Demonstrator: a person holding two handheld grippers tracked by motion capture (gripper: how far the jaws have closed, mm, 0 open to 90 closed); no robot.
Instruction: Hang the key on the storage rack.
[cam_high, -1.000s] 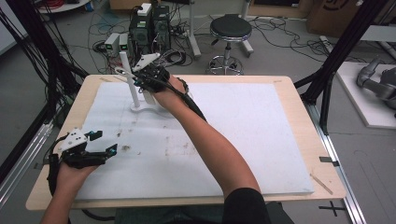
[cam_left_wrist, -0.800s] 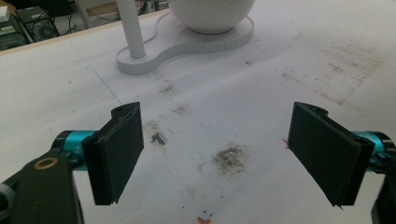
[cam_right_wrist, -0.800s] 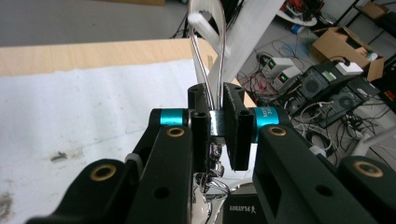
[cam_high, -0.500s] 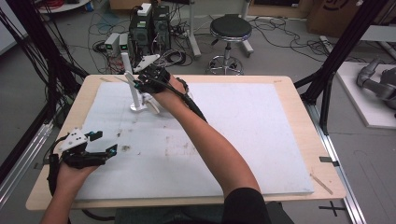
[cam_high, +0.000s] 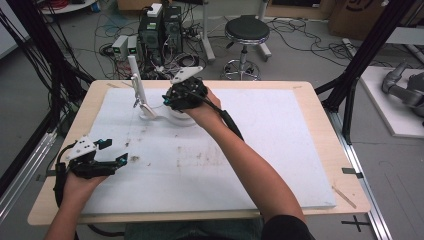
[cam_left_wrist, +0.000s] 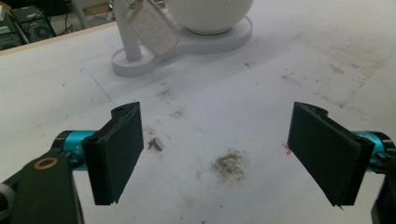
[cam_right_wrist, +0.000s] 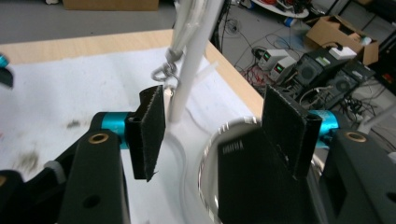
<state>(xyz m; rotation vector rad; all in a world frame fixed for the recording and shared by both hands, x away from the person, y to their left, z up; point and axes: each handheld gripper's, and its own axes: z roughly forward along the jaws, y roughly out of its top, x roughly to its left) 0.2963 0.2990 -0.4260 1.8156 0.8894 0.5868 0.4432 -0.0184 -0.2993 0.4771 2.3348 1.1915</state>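
Observation:
A white stand sits at the table's far left: a thin upright post (cam_high: 135, 80) on a flat base (cam_high: 149, 114), with a white bowl (cam_left_wrist: 210, 14) on the same base. A tag and metal ring (cam_right_wrist: 163, 72) hang from the post (cam_right_wrist: 191, 65). My right gripper (cam_high: 172, 100) hovers over the bowl's glossy rim (cam_right_wrist: 208, 154), just right of the post. Its jaws have just been opening and stand open with nothing pressed between them (cam_right_wrist: 212, 128). My left gripper (cam_high: 115, 151) rests near the front left, open and empty (cam_left_wrist: 233, 154), facing the stand (cam_left_wrist: 187, 46).
A white sheet (cam_high: 280, 150) with dirty smudges (cam_left_wrist: 229, 165) covers the wooden table (cam_high: 320, 95). Beyond the far edge stand computer boxes (cam_high: 160, 25), cables and a stool (cam_high: 245, 30). Black frame posts (cam_high: 360, 60) rise at both sides.
My right gripper has drawn away from the post, rightward and a little nearer, over the bowl, and its jaws have opened. The left gripper has not moved.

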